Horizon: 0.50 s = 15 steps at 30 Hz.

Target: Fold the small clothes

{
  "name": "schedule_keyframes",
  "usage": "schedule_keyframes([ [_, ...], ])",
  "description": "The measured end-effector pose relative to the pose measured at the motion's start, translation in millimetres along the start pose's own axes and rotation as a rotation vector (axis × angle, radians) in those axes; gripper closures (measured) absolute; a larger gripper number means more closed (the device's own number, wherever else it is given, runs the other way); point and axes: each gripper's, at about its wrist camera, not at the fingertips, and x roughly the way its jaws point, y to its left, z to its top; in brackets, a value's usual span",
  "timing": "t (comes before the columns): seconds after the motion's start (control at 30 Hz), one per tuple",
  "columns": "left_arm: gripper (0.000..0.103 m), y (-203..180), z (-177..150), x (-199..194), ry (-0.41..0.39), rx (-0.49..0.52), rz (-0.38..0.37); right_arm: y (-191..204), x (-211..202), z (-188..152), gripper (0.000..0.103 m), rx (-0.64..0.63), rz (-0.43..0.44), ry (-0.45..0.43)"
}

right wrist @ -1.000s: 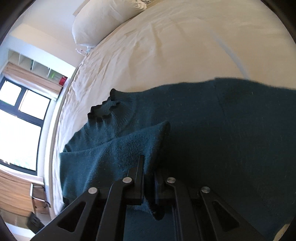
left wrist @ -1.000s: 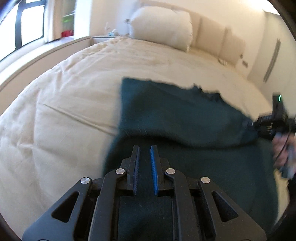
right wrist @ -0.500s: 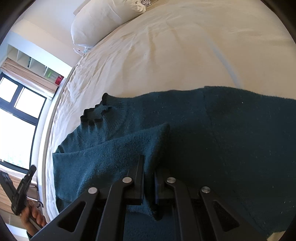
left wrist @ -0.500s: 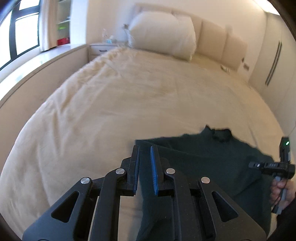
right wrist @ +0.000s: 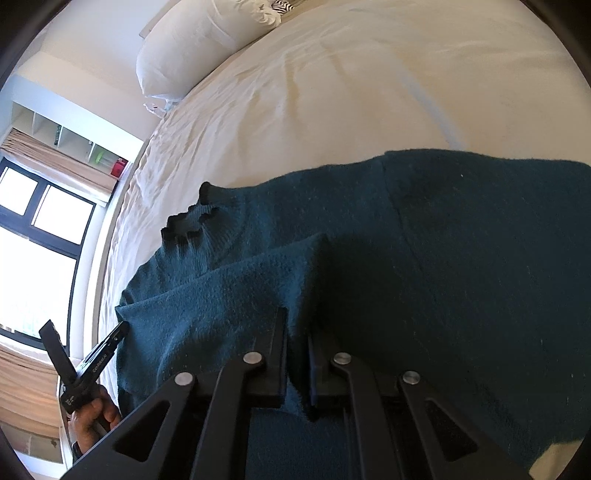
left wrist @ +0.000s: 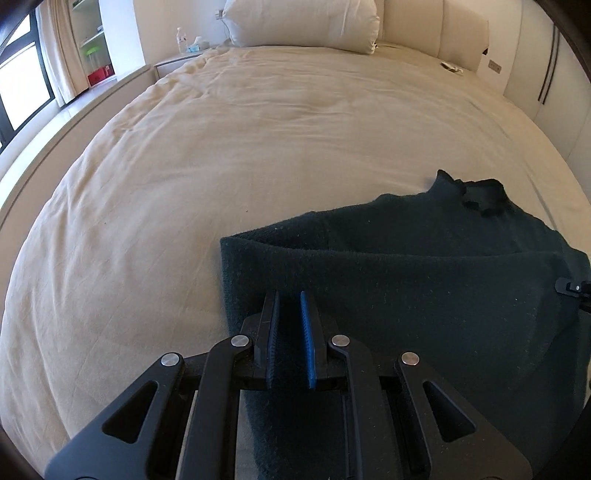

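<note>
A dark teal knit sweater (left wrist: 424,295) lies on the cream bed (left wrist: 258,147), its ribbed collar (left wrist: 480,195) pointing towards the pillow. A folded-over layer lies across its body. My left gripper (left wrist: 290,297) is shut on the sweater's left edge, with fabric between the blue pads. In the right wrist view the sweater (right wrist: 461,258) fills the lower half, and my right gripper (right wrist: 297,319) is shut on a corner of the folded layer. The left gripper (right wrist: 122,326) shows there at the lower left, held by a hand (right wrist: 92,413). Only the right gripper's tip (left wrist: 572,288) shows at the edge of the left wrist view.
A white pillow (left wrist: 303,22) rests against the padded headboard (left wrist: 461,29). A nightstand (left wrist: 177,61) with a bottle stands at the bed's far left. A window (right wrist: 37,240) and shelves (right wrist: 74,144) run along that side. Bare bedding stretches beyond the sweater.
My left gripper has carried the sweater's edge down and across, so the cloth now sits low and to the right in its view. It has come into the right wrist view. The right gripper barely moved.
</note>
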Motion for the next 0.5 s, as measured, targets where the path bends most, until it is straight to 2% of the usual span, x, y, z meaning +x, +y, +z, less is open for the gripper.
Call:
schedule_keyframes([
  [0.23,0.091,4.1,-4.5,-4.5,0.002,0.015,0.001,3.3,-18.7,-5.2,0.096,0.038,0.022,-0.032],
  [0.37,0.092,1.3,-9.8,-0.8,-0.006,0.042,0.021,-5.5,2.2,1.9,0.097,0.022,-0.03,0.022],
  [0.4,0.092,0.4,-11.0,-1.5,-0.009,0.052,0.028,-7.0,3.2,1.7,0.096,0.014,-0.025,0.01],
  [0.47,0.092,-0.6,-11.7,-4.6,-0.005,0.06,0.037,-8.0,-2.1,0.2,0.09,0.025,-0.015,-0.011],
  [0.5,0.091,-1.0,-11.8,-7.3,0.001,0.057,0.042,-7.2,-9.1,-0.9,0.088,0.027,-0.055,-0.039],
])
